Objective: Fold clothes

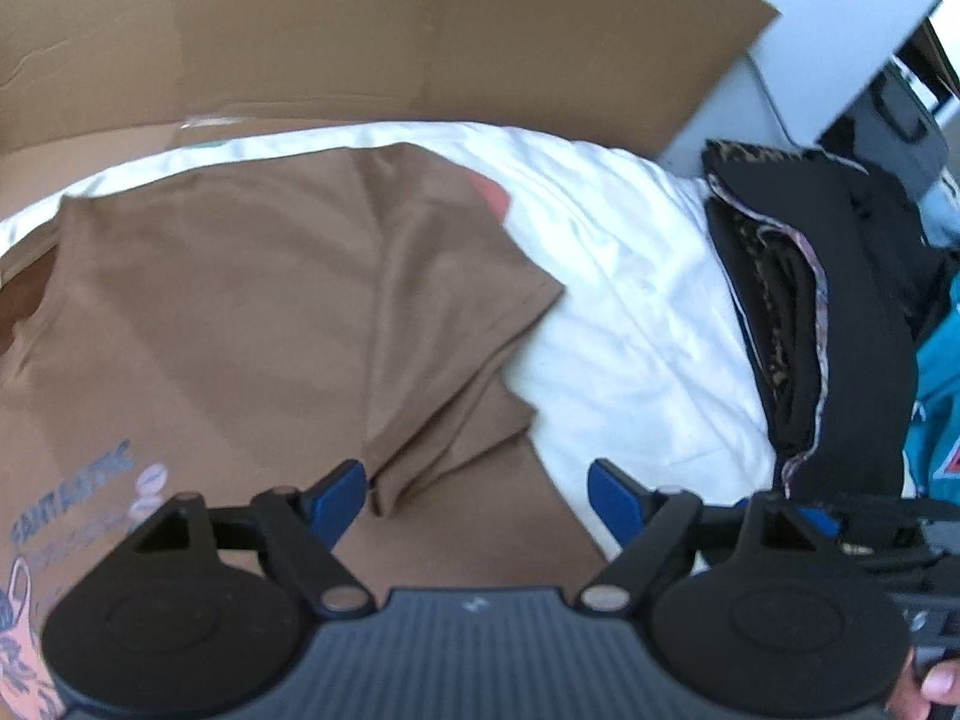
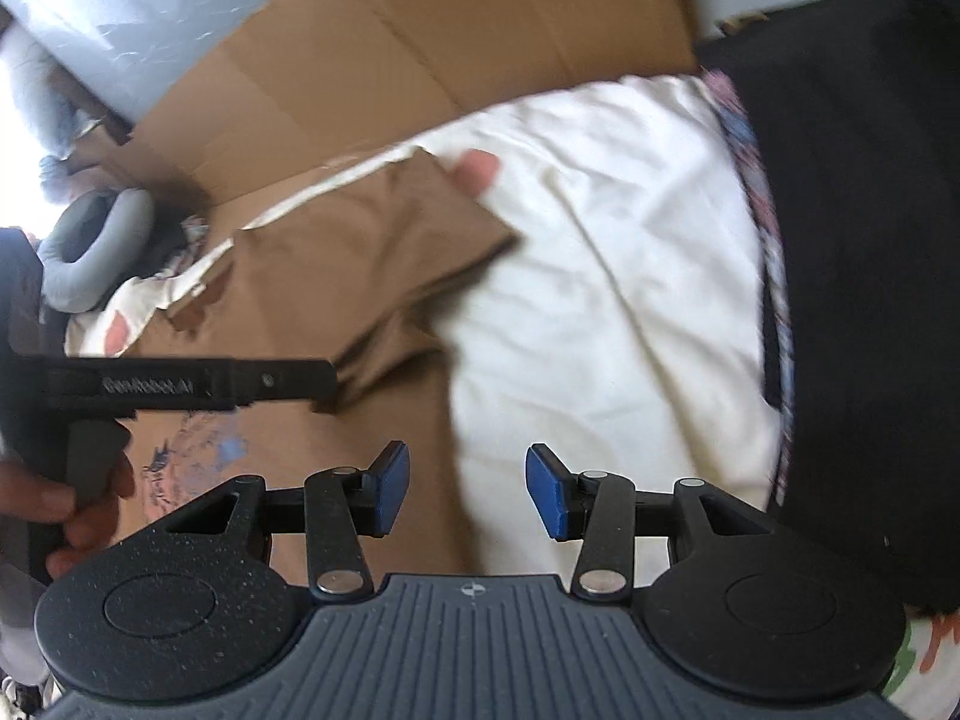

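- White sheet point(image 1: 630, 276) is covering the surface, w/ flat cardboard point(image 1: 360, 30) lying behind it; whether it's a bed or a tabletop underneath, can't tell.
- Brown t-shirt point(image 1: 228, 312) is lying spread on the sheet, print side up, w/ blue lettering showing at its near left in the left wrist view.
- One sleeve point(image 1: 456, 276) is sticking out to the right onto the sheet; its long axis is running diagonally, from near the jaws up and away to the right.
- Dark clothes pile point(image 1: 840, 300) is sitting at the sheet's right edge, well apart from the shirt.
- Left gripper point(image 1: 477, 498) is hovering over the shirt's right side, jaws standing wide, nothing between them; the sleeve's base is lying just ahead, slightly left.
- Right gripper point(image 2: 468, 492) is hanging over the shirt's right edge where it meets the sheet, jaws about half open, empty; the sleeve point(image 2: 420, 228) is lying ahead and to the left.
- Judgement: sleeve fold is looking like the next step; the left gripper is seeming nearer the sleeve's base, the right better placed for the outer cuff.
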`<action>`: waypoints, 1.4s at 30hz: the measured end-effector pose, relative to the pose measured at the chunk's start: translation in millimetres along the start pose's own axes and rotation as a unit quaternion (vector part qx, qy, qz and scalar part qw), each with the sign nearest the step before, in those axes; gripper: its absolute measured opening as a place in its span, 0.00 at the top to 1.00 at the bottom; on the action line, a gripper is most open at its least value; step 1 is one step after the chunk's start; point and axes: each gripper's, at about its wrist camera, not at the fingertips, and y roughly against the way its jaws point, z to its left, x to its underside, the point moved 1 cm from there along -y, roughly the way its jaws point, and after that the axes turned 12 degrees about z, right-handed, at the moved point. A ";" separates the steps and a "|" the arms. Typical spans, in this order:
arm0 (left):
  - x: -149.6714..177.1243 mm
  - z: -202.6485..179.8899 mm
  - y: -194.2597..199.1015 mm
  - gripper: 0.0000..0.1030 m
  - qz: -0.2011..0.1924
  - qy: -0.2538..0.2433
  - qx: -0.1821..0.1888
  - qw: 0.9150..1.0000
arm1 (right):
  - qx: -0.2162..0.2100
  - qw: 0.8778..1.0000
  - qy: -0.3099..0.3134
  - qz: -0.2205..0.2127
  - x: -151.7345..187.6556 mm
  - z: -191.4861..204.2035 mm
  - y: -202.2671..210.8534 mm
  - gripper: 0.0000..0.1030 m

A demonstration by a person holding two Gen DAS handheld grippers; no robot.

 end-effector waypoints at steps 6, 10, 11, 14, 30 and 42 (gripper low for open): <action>-6.0 -7.7 -8.2 0.28 0.005 -0.018 -0.018 1.000 | -0.001 1.000 -0.005 -0.006 16.3 -7.6 -14.2 0.52; -7.2 -3.3 -8.9 0.28 0.010 -0.019 -0.021 1.000 | -0.002 1.000 -0.005 -0.013 24.2 -9.8 -21.4 0.52; -7.5 -2.1 -9.4 0.28 0.013 -0.019 -0.022 1.000 | -0.004 1.000 -0.007 -0.015 25.6 -10.7 -22.8 0.52; -7.8 0.3 -11.2 0.28 0.016 -0.024 -0.023 0.999 | -0.006 1.000 -0.013 -0.015 27.9 -14.4 -27.2 0.52; 8.2 35.8 -42.1 0.79 0.008 0.016 -0.049 0.999 | -0.016 0.999 -0.009 -0.029 16.4 -5.7 -39.9 0.52; 11.6 48.6 -18.8 0.85 -0.017 0.044 -0.009 0.999 | -0.019 0.999 0.024 -0.042 -16.0 20.6 -66.3 0.52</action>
